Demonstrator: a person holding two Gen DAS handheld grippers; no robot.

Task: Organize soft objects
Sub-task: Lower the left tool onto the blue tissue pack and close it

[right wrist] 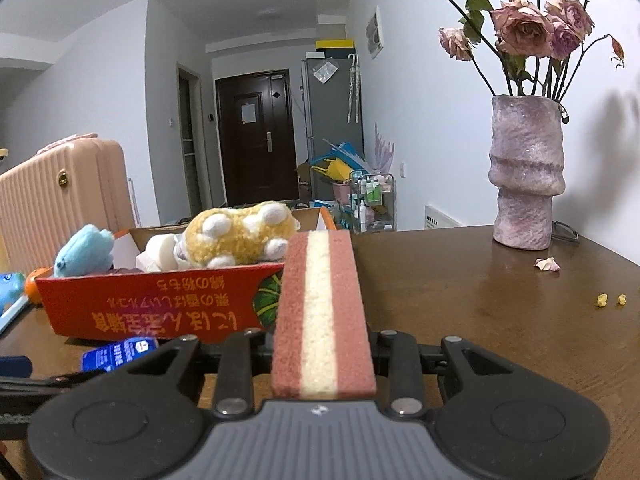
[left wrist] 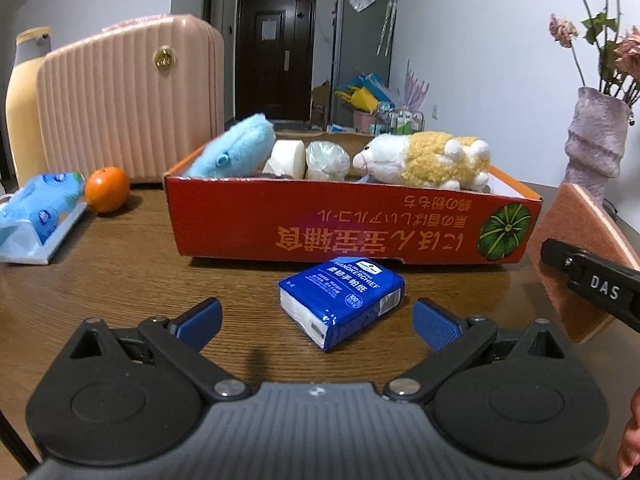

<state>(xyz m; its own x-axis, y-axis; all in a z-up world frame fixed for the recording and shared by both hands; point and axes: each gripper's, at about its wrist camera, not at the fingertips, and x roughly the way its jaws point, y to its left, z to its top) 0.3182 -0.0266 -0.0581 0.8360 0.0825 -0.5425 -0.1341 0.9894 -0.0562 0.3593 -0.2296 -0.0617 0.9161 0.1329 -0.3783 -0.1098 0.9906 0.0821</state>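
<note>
Petals and crumbs [right wrist: 600,300] are showing only rightward; right tool [right wrist: 324,336] is clamping sponge [right wrist: 320,312], left tool [left wrist: 316,320] (gaping) is facing tissue pack [left wrist: 340,300].

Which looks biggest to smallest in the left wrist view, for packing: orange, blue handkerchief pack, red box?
1. red box
2. blue handkerchief pack, though it lies nearer the camera
3. orange
</note>
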